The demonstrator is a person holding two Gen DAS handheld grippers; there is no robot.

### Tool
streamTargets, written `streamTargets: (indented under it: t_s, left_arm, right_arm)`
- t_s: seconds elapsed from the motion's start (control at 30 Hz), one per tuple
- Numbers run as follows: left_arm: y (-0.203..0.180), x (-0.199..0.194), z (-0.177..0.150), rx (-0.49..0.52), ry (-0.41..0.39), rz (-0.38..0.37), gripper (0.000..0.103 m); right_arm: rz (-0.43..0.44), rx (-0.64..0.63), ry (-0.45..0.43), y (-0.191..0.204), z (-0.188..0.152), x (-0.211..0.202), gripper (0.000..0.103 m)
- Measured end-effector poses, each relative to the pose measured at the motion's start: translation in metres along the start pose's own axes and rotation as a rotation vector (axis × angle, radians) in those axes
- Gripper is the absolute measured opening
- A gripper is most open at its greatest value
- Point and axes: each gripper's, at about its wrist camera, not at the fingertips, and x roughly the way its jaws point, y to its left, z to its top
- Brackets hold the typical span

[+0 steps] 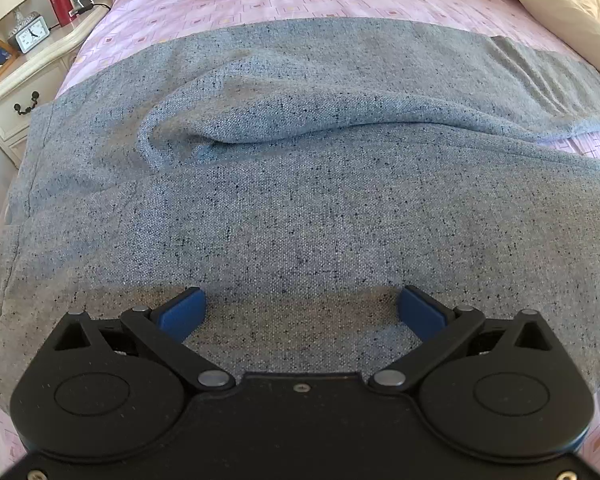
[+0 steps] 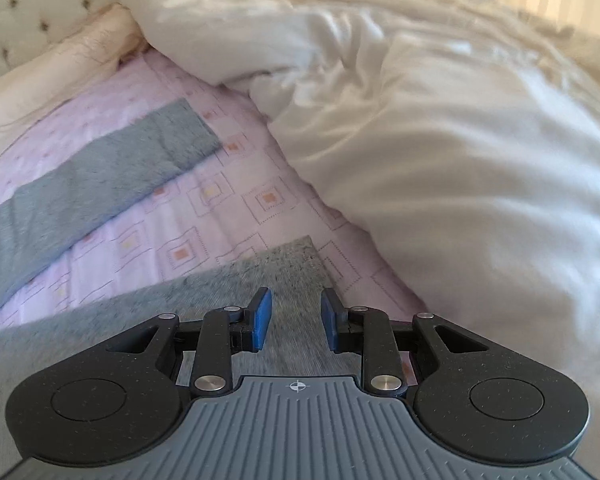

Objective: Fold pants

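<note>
The grey-blue tweed pants [image 1: 300,184] lie spread across the lilac patterned bedsheet [image 1: 204,4], legs apart and reaching toward the white duvet [image 2: 440,140]. The left gripper [image 1: 302,312] is spread wide above the seat area, holding nothing. The right gripper [image 2: 296,318] is partly open over the near leg's hem [image 2: 288,268], pinching nothing. Step in hand, as judged: the first lengthwise fold, not yet made. The next move calls for closing on an edge.
</note>
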Motion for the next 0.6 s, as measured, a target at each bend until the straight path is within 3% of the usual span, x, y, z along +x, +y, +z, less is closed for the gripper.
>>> streamTargets:
  t_s: [0.13,0.2,0.23,0.43,0.6]
  left_arm:
    - [0.000,-0.001,-0.001,0.000,-0.004,0.000,0.103]
    - [0.000,-0.001,-0.001,-0.002,-0.005,-0.002,0.103]
    - [0.001,-0.002,0.000,-0.004,-0.006,-0.005,0.103]
    - [0.002,-0.004,0.007,-0.012,-0.008,-0.040,0.098]
    - [0.002,-0.004,0.021,-0.020,0.004,-0.083,0.091]
  right_arm:
    - [-0.040,-0.075,-0.004,0.010,-0.001,0.007,0.022]
    - [-0.072,-0.058,-0.003,0.009,0.006,0.012,0.004]
    - [-0.111,-0.042,-0.005,0.009,0.011,0.016,0.001]
    - [-0.171,-0.074,0.001,0.011,0.016,0.015,0.001]
    - [-0.093,-0.076,0.016,0.021,0.033,-0.006,0.002]
